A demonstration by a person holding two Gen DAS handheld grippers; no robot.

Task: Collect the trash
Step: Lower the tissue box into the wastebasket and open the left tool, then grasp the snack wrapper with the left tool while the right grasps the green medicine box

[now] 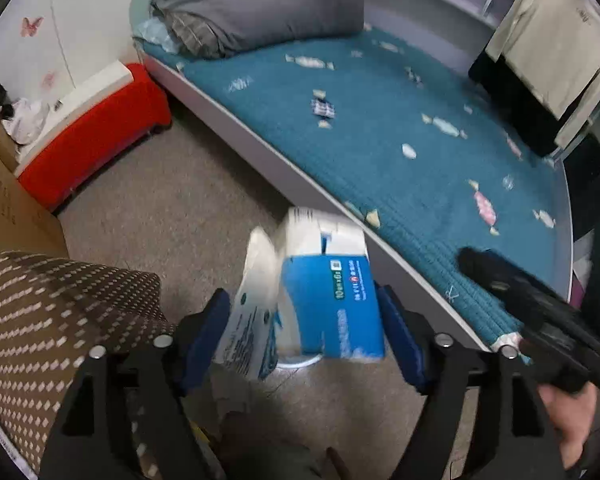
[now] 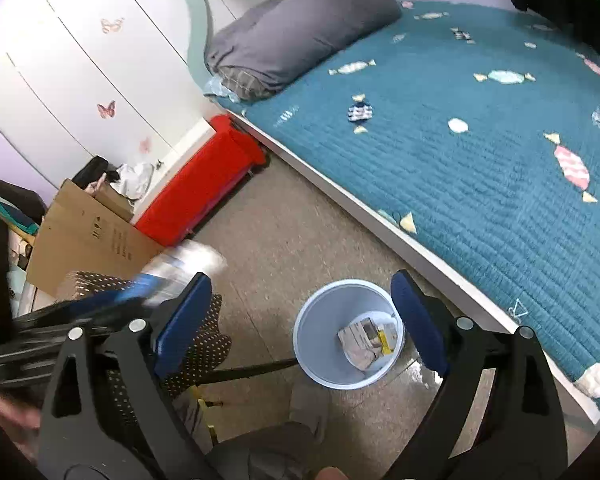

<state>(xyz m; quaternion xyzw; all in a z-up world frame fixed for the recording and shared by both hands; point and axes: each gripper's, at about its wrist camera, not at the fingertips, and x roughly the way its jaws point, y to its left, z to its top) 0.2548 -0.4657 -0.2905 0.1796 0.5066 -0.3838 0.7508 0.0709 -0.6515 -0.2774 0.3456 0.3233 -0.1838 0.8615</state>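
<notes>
**Two hand-held grippers above a waste bin beside a bed.**

The left gripper (image 1: 304, 312) points steeply down with its tongs set wide. A blue-and-white carton (image 1: 332, 300) stands between the blue pads (image 1: 400, 340). The carton is smeared while the pads are sharp, so it appears loose rather than clamped. A white rim of the waste bin (image 1: 300, 362) shows just under it. The right gripper (image 2: 300, 280) has its tongs spread wide with nothing between them. Between its fingers the right wrist view shows the pale round bin (image 2: 328, 308) on the grey floor (image 2: 284, 216), with a crumpled package (image 2: 364, 344) lying at its bottom. The bin stands near the edge of the teal-quilted bed (image 2: 460, 168).
</notes>
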